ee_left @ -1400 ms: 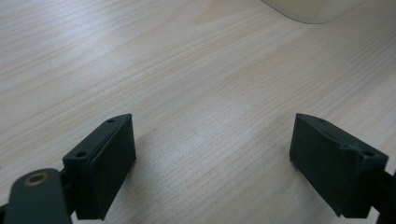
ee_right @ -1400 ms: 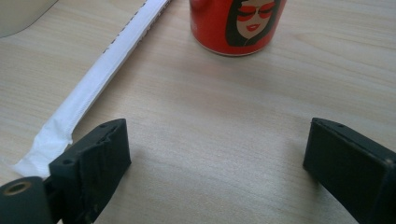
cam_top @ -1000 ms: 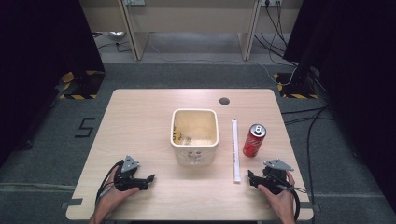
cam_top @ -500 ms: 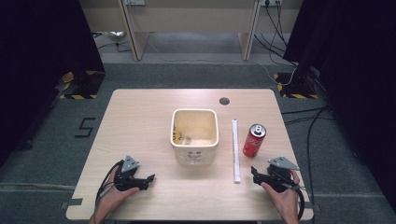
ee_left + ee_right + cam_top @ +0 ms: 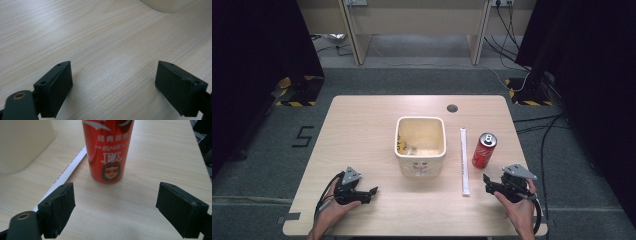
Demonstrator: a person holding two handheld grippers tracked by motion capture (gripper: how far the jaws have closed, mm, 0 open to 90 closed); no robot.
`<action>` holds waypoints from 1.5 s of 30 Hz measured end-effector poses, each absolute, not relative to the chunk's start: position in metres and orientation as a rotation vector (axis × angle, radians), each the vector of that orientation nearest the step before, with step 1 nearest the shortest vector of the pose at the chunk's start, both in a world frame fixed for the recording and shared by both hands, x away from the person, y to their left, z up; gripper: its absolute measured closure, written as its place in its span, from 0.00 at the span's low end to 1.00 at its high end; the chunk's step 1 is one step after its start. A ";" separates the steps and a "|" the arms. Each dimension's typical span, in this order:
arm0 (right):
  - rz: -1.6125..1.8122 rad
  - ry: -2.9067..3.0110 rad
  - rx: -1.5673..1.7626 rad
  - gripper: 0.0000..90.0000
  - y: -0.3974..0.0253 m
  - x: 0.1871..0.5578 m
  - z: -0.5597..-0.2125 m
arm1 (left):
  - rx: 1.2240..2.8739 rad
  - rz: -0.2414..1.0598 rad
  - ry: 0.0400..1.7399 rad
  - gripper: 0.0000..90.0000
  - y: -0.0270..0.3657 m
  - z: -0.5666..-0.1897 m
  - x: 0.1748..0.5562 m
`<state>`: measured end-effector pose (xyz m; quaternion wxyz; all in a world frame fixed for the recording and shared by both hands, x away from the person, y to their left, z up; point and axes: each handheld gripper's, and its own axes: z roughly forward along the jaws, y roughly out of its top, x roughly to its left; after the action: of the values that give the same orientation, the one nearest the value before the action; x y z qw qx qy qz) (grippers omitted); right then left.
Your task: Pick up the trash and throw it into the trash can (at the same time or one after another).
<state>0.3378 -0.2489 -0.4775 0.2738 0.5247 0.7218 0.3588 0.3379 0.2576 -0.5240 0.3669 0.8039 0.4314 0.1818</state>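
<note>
At 12 o'clock of our right gripper (image 5: 116, 207): red can (image 5: 108, 150), upright on counter (image 5: 362, 135) | jaws wide | left gripper (image 5: 113, 87) jaws wide, empty.

glossy metal can (image 5: 108, 150), matt wooden table (image 5: 362, 130)

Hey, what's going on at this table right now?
A person holds a two-jaw gripper in each hand at a wooden table. The right gripper is open and points at an upright red soda can, not touching it. A long white paper-wrapped stick lies between the can and a cream square tub. The left gripper is open over bare wood, near the tub. Nothing is grasped yet.
</note>
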 end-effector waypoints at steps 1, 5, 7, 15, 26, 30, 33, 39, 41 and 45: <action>0.964 1.939 1.406 0.17 -0.249 0.338 -0.476 | 2.066 0.467 1.109 0.15 0.258 -0.524 0.338; 0.975 1.930 1.383 0.17 -0.249 0.341 -0.468 | 2.065 0.467 1.109 0.15 0.258 -0.524 0.338; 0.982 1.929 1.372 0.17 -0.249 0.343 -0.464 | 2.066 0.467 1.109 0.15 0.258 -0.524 0.338; 1.000 1.922 1.341 0.17 -0.243 0.353 -0.454 | 2.066 0.467 1.109 0.15 0.258 -0.524 0.338; 1.017 1.911 1.311 0.18 -0.238 0.366 -0.443 | 2.066 0.467 1.109 0.15 0.258 -0.524 0.338; 1.031 1.904 1.299 0.18 -0.236 0.371 -0.437 | 2.066 0.467 1.109 0.15 0.258 -0.524 0.338; 1.025 1.903 1.296 0.19 -0.235 0.375 -0.435 | 2.066 0.467 1.109 0.15 0.258 -0.524 0.338; 1.039 1.905 1.302 0.23 -0.231 0.387 -0.434 | 2.066 0.467 1.109 0.15 0.258 -0.524 0.338; 1.025 1.909 1.301 0.23 -0.231 0.392 -0.435 | 2.066 0.467 1.109 0.15 0.258 -0.524 0.338; 1.026 1.908 1.303 0.26 -0.230 0.400 -0.438 | 2.065 0.467 1.109 0.15 0.258 -0.524 0.338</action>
<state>0.3999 -0.2301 -0.4382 0.3019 0.4915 0.7194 0.3870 0.3379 0.2575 -0.5240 0.3668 0.8038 0.4315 0.1818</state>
